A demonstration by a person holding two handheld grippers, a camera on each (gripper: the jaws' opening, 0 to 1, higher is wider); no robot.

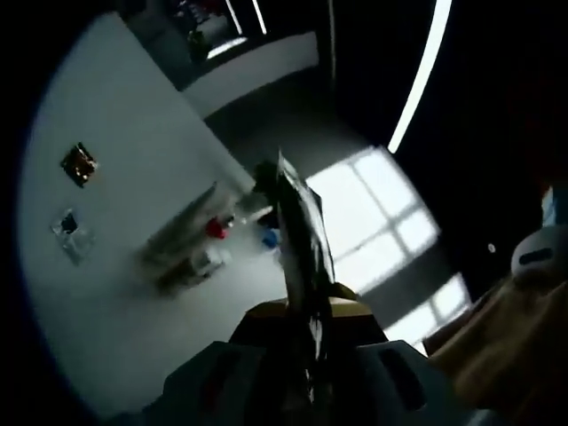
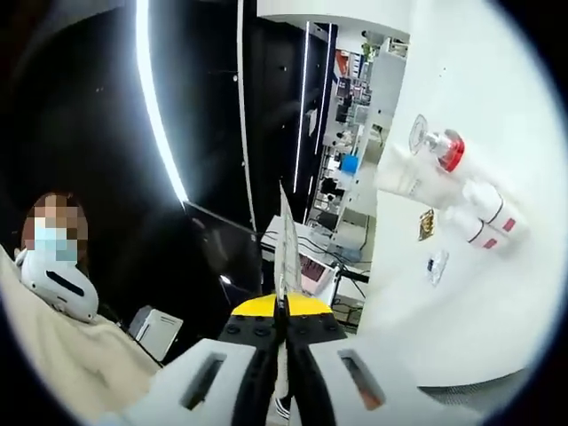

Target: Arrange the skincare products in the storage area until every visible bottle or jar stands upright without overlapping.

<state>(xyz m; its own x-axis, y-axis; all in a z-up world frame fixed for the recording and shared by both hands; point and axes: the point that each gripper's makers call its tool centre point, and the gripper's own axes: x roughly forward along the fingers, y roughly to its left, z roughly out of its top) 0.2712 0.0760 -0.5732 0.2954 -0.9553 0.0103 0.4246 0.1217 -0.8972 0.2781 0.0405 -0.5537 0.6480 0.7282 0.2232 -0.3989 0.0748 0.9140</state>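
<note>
The skincare products sit on a white table (image 2: 461, 311), well beyond both grippers. In the right gripper view I see a clear bottle with a red collar (image 2: 441, 146) and two white bottles with red bands (image 2: 486, 201) (image 2: 470, 227) close together. In the dim left gripper view the same cluster (image 1: 191, 253) sits by a clear rack (image 1: 182, 226), with a red cap (image 1: 216, 228). Both views are rolled, so I cannot tell which bottles stand upright. My left gripper (image 1: 286, 173) and right gripper (image 2: 284, 209) are raised off the table, jaws pressed together, nothing held.
Two small sachets lie on the table (image 2: 427, 224) (image 2: 436, 264), also visible as packets (image 1: 78, 164) (image 1: 69, 232). A person in beige clothing (image 2: 62, 355) with a white device (image 2: 58, 284) is beside me. Shelves with goods (image 2: 351, 133) stand behind the table.
</note>
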